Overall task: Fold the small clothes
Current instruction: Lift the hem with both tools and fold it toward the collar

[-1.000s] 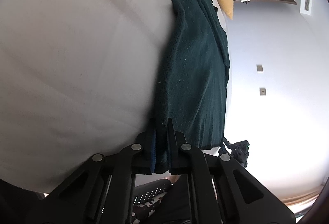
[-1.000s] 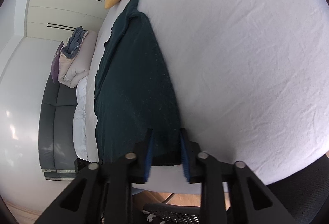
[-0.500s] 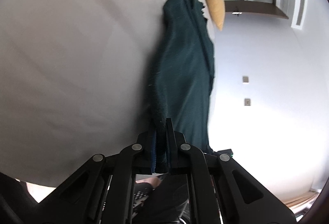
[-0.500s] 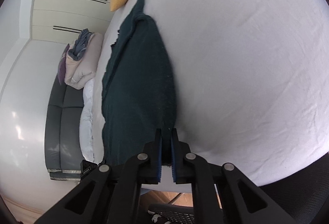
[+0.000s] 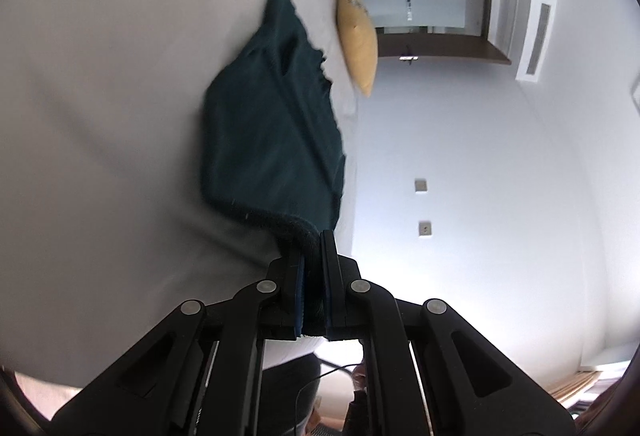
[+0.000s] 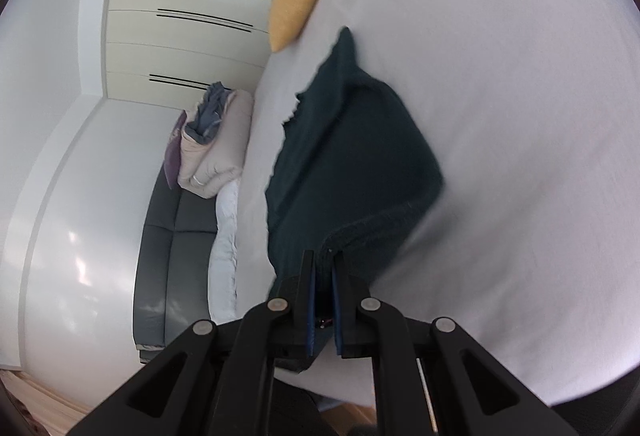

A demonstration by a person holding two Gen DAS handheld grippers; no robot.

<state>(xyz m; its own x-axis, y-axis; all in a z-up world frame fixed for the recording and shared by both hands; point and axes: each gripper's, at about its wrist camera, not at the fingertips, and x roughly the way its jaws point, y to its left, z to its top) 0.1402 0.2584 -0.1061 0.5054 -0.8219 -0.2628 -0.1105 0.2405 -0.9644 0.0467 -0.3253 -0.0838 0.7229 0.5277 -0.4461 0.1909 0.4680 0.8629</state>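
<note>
A dark teal knit garment (image 5: 272,132) lies on the white bed sheet (image 5: 100,116), its near end lifted and curling over. My left gripper (image 5: 314,248) is shut on one near corner of the garment. In the right wrist view the same garment (image 6: 352,156) bends over on itself, and my right gripper (image 6: 324,264) is shut on its other near corner. Both held corners are raised off the white sheet (image 6: 520,116). The far end of the garment still rests on the bed.
A yellow cushion (image 5: 358,36) lies at the far end of the bed, also in the right wrist view (image 6: 298,0). A grey sofa (image 6: 176,248) with piled bedding (image 6: 212,148) stands beside the bed. A white wall (image 5: 480,176) lies beyond the bed edge.
My right gripper closed on the garment's near corner. Both grippers lifted the near edge and carried it toward the far end, so the garment now looks shorter and curls over.
</note>
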